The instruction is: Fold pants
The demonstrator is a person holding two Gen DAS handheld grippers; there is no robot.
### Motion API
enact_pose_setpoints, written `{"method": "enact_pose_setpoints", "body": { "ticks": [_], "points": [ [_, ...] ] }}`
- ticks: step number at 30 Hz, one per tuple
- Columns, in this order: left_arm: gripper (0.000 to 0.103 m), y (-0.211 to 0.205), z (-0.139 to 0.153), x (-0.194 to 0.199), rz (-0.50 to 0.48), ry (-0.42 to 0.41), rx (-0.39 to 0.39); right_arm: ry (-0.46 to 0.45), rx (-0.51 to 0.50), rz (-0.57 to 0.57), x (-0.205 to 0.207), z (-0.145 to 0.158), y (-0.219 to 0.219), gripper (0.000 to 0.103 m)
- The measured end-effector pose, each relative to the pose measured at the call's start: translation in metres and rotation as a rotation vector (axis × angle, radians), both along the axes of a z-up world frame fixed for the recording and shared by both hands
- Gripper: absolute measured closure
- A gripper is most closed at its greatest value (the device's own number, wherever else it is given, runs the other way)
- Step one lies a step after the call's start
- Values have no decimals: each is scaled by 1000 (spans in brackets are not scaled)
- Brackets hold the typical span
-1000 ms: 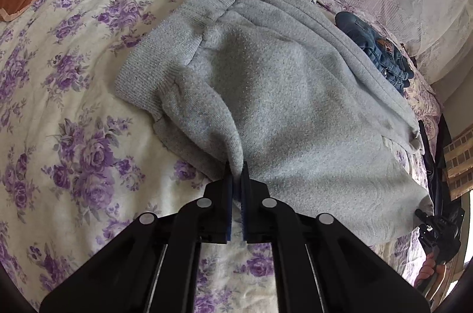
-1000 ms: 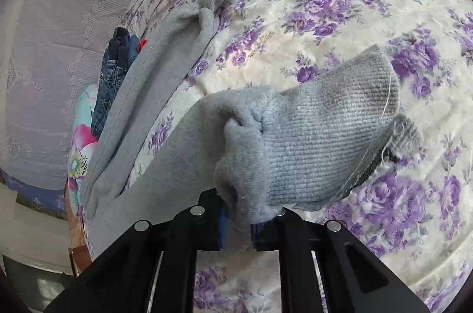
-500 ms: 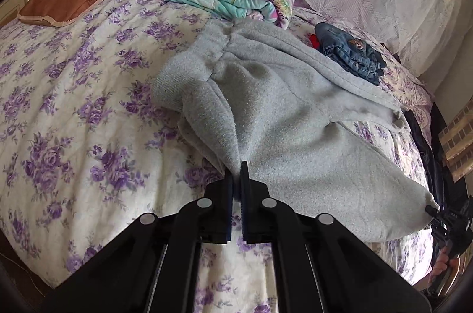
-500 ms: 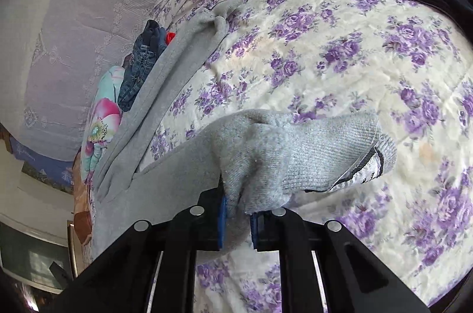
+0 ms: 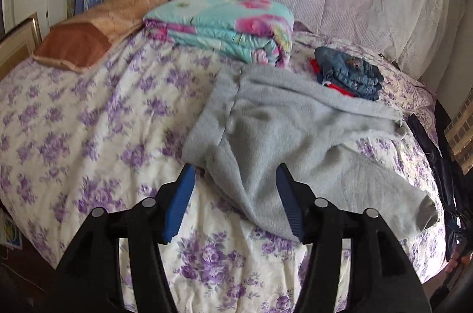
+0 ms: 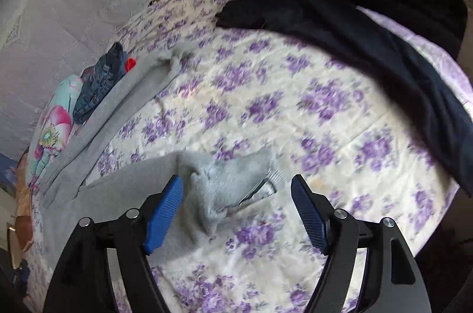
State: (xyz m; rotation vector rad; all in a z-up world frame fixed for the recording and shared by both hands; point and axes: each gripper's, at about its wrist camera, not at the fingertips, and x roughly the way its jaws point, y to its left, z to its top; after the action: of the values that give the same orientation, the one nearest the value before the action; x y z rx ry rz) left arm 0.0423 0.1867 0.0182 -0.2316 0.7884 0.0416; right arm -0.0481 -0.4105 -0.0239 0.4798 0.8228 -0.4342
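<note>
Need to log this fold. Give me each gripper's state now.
Left gripper: opening, nothing pinched, grey pants lie beneath.
Right gripper: opening, pant cuff released.

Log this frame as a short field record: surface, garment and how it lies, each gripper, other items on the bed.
surface: floral bedspread
garment: grey pants, lying loose on the bed, legs splayed apart
left gripper: jaws opening, pads clear of the cloth
right gripper: jaws opening, cuff lies between, ungripped
other items: folded quilt, folded jeans, dark garment

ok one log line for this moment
step: release | left gripper: opening, off pants | right gripper: opening, off pants | pants: lying on bed
</note>
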Motion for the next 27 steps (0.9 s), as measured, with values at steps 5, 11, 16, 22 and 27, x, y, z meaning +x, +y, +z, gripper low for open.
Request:
{"method": "enact_pose_setpoints", "body": {
  "ticks": [5, 11, 16, 22, 27],
  "points": [
    [38, -28, 38, 67, -68, -14, 116, -57, 38, 187, 23, 27, 16, 22],
    [35, -56, 1, 194, -210, 136, 120, -42, 199, 260, 129, 28, 9, 22],
    [38, -37, -72, 272, -110, 348, 151, 61, 260, 224, 260, -4, -26, 28],
    [36, -3, -102, 310, -71, 420, 49, 132, 331, 149, 361, -64, -58, 55],
    [36, -4, -103, 318, -81, 434, 99, 105, 286, 149, 364, -67, -56, 90]
  ]
}}
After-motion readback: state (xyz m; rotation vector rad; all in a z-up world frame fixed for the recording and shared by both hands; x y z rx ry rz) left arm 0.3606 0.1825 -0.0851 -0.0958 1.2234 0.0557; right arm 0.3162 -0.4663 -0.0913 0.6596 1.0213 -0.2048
